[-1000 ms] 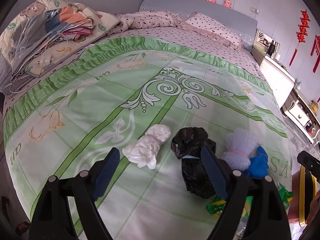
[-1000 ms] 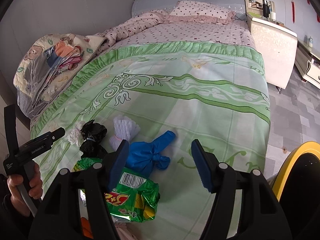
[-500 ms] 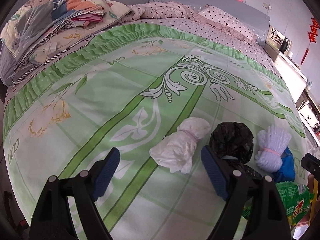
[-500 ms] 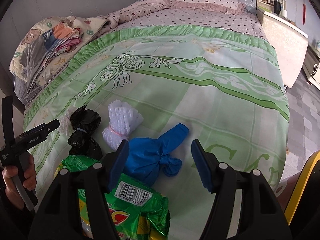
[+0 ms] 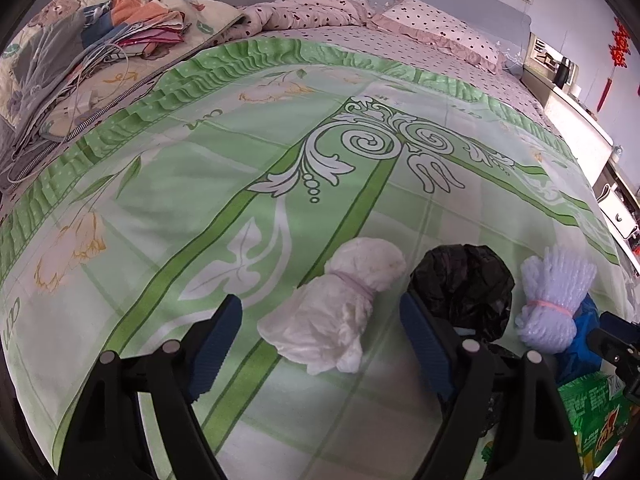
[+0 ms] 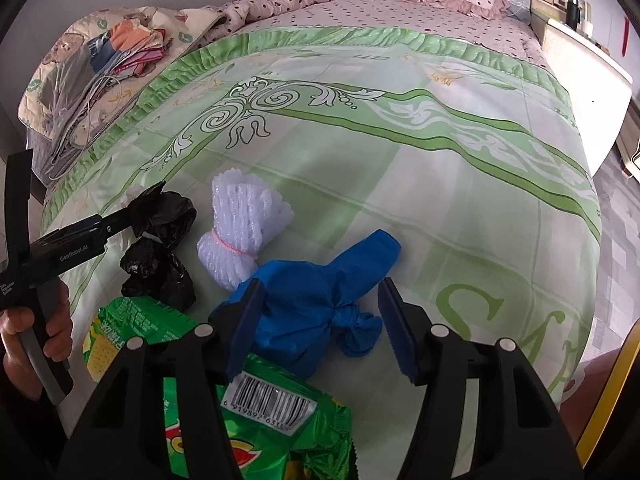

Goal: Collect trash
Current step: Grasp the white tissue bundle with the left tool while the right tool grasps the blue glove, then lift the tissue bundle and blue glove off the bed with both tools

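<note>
Both claws have closed in over the last second. Right claw [image 6: 320,322] is spread wide with the blue bag [image 6: 316,300] now sitting between its jaws, not yet pinched, the green snack packet [image 6: 256,420] just under it. Left claw [image 5: 320,342] has slid over, also spread, bracketing the white bundle [image 5: 336,312]. Just right of that bundle lies the black bag [image 5: 464,280], then the white foam net [image 5: 554,300]. Two pickups look imminent on the bed [image 5: 200,184].
</note>
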{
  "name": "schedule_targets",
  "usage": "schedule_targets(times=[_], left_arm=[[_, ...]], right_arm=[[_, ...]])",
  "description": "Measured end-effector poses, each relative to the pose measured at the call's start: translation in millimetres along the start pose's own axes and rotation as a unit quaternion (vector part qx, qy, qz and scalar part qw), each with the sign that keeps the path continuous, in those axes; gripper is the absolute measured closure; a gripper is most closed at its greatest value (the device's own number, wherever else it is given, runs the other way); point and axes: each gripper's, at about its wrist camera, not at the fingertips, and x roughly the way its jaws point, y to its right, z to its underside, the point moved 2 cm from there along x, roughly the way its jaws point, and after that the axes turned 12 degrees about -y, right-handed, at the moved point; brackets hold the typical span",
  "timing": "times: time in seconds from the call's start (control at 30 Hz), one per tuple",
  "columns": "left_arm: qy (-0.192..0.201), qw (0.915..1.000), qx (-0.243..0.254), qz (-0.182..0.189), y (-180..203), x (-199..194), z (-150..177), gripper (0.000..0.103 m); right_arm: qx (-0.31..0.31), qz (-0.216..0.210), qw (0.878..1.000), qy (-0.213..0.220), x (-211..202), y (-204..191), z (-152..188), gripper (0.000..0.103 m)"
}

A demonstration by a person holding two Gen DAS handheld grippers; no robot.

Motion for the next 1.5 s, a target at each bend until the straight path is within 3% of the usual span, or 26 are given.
schedule_targets(times=[0.37,0.57,1.0,1.5], left_arm=[[-0.017,0.9998,0.009,-0.005,6.6,18.3,3.4,0.061],[-0.015,0.9999,-0.004,0.001,-0.3,16.8,0.9,0.073],[-0.001,0.9998,-0.019,0.004,-9.9,-5.0,3.3,0.075],[0.034,0.9992,-0.020,0.007,-8.3,-64.6,20.2,0.075]], right_arm=[[-0.019,0.001,1.000,-0.024,16.6,-6.5,-1.6,0.066],[-0.027,-0.001,0.999,-0.025,16.0,-10.8,-1.5,0.079],[-0.028,-0.006,1.000,0.011,-17.6,-17.9,4.5,0.083],[-0.013,0.000,0.998,0.060,-91.0,-7.9,36.9,0.083]])
